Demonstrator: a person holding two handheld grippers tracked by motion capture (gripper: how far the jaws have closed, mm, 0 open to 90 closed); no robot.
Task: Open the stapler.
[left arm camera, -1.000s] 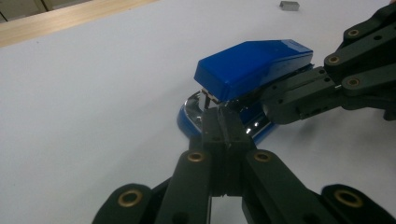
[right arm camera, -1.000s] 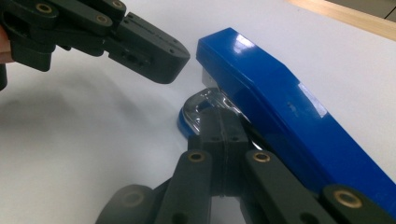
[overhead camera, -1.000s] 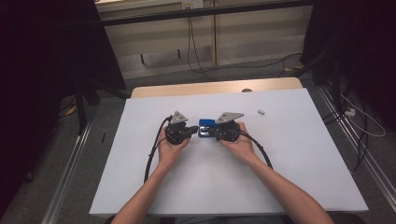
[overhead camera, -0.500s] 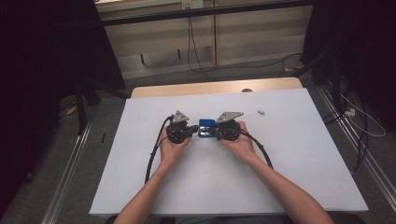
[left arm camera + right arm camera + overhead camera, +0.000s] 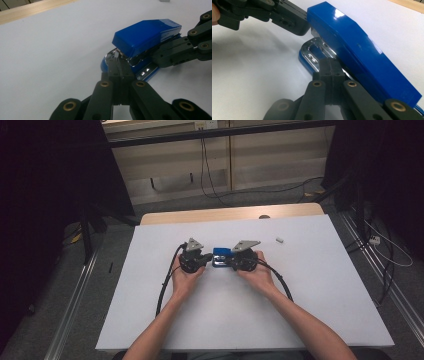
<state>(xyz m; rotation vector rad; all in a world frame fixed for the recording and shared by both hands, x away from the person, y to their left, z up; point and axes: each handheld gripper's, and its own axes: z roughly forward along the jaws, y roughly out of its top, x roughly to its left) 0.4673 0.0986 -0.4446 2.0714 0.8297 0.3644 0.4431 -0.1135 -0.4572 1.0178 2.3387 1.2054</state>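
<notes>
Grippers, left and right, both closed, apparently touch the blue stapler.

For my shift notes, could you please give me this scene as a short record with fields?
surface: white table
main object: blue stapler, lying between the two tools
left hand-held gripper: jaws shut, tips at the stapler's metal mouth
right hand-held gripper: jaws shut, tips against the stapler's side
stapler top: raised off the base
other item: small white piece, apart at the right
</notes>
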